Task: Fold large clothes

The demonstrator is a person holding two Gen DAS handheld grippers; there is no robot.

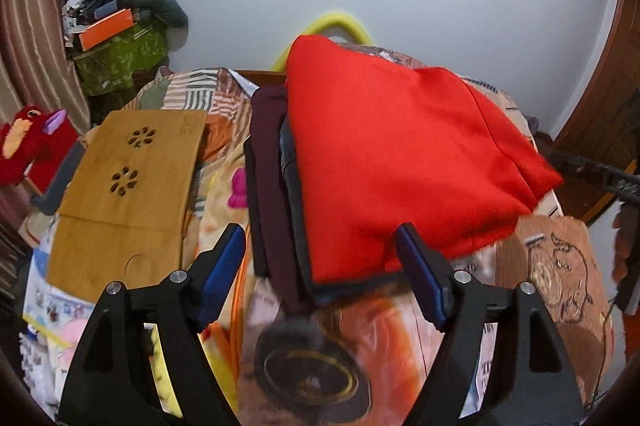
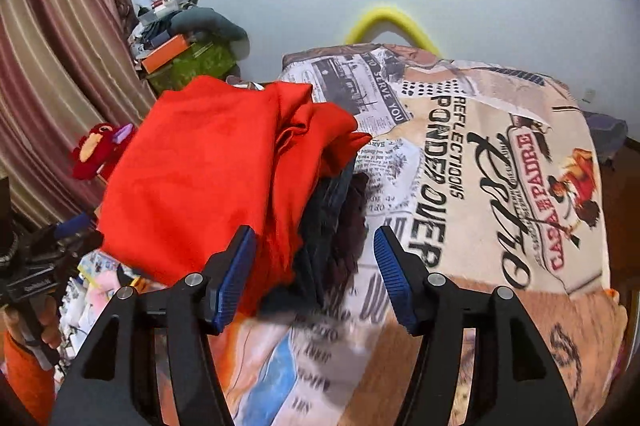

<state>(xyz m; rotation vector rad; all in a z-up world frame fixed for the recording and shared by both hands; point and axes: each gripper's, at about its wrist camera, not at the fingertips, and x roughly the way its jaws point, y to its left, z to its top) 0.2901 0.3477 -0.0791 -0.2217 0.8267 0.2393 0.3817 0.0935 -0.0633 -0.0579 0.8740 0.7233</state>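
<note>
left gripper [image 1: 322, 246] jaws apart | right gripper [image 2: 316, 246] jaws apart | red garment [image 1: 400, 161] folded

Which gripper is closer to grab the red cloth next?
Probably the left. The left gripper is open with the red cloth's near edge right at its fingertips. The right gripper, also open, points at the stack's side, where the darker clothes bunch below the red cloth.

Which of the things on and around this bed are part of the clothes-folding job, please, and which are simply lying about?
Part of the job:
- red garment, folded on top of the stack
- dark blue garment beneath it
- maroon garment at the bottom
- left gripper and right gripper, both open

Lying about:
- wooden lap tray
- red plush toy
- printed bedspread
- yellow tube
</note>
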